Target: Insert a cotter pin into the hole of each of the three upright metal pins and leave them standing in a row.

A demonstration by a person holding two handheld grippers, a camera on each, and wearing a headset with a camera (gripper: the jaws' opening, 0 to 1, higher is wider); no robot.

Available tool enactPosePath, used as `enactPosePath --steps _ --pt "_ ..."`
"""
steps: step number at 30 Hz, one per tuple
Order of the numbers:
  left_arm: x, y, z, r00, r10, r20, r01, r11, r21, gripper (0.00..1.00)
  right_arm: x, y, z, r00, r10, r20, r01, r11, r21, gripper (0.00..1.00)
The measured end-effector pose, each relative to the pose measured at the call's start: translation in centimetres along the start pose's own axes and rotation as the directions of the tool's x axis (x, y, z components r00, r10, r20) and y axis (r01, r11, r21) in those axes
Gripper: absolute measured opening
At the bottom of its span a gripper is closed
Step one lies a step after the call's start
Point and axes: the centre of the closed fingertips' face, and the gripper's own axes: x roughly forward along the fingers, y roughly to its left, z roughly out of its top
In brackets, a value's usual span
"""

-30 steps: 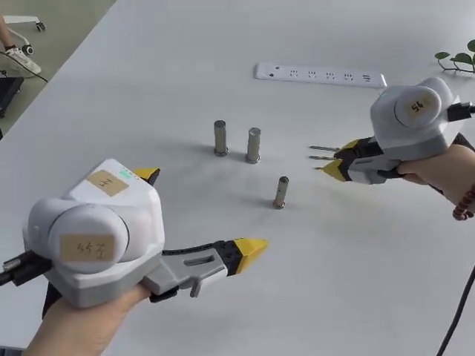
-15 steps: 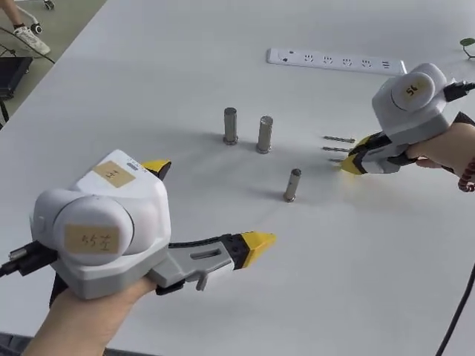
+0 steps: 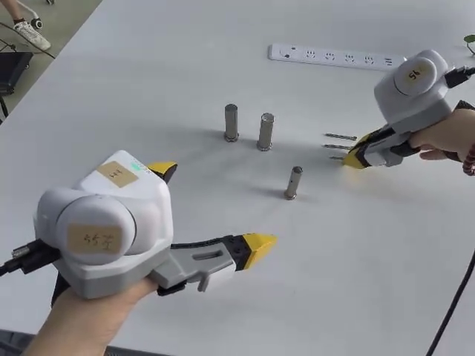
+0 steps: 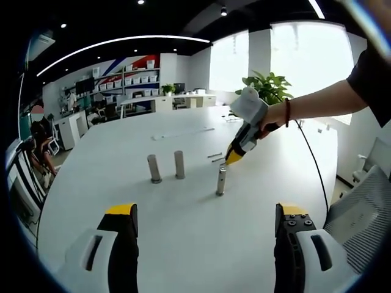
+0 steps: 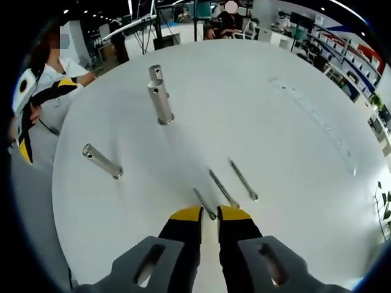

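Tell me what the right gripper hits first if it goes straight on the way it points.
The nearest cotter pin, most likely: its near end lies right at the right gripper tips, in the narrow gap between the jaws. Whether the tips sit just above it is unclear.

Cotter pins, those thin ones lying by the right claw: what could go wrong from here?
1. The three cotter pins lie close side by side, so the right claw, at the nearest one's end, might nudge or catch a neighbour.
2. They are thin and lie flat on the table, so the claw's tips may slip off.
3. The upright metal pins stand free, and the left claw is open, away from them; a push could topple one.
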Motion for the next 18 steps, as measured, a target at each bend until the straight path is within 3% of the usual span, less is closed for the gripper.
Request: enactPosePath --steps 8,18 --pt "-0.06 -0.11 -0.26 0.9999 -0.005 -0.012 0.005 1.000 0.001 0.91 0.08 0.23 -0.24 0.9966 -0.014 -0.081 0.005 0.994 -0.112 0.00" --pt "-0.31 -0.37 -0.37 0.9998 -0.014 -0.016 0.014 1.000 -0.023 0.90 0.03 0.58 -0.32 0.9927 -0.018 -0.119 0.000 0.989 -0.146 0.00"
